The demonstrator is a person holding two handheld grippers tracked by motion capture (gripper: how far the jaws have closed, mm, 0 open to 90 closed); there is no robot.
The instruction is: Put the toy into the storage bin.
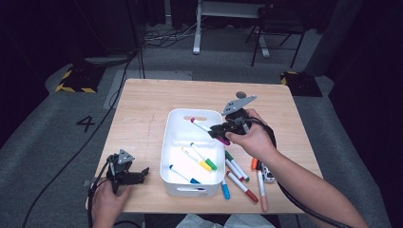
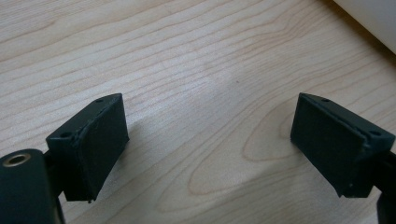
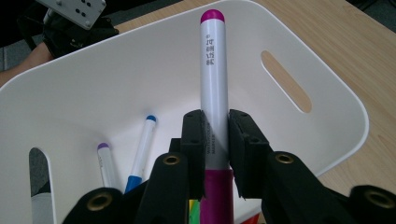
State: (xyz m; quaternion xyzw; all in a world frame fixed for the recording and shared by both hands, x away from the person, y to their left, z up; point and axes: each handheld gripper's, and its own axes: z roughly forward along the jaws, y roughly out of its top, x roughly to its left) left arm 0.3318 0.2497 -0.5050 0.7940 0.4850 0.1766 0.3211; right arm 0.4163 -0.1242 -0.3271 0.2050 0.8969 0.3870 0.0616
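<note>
We see white marker [image 3: 214, 74], magenta cap and end; long axis runs up frame centre over white bin [image 3: 327, 93]. Right gripper [image 3: 215, 140] jaws clamp it; left gripper [image 2: 210, 140] jaws apart above worktop [image 2: 187, 56].

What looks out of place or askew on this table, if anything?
Nothing damaged or spilled. Several markers lie loose at mixed angles on the table right of the white bin, while others are inside. The right gripper holds a magenta marker over the bin; the left gripper is open on bare wood.
</note>
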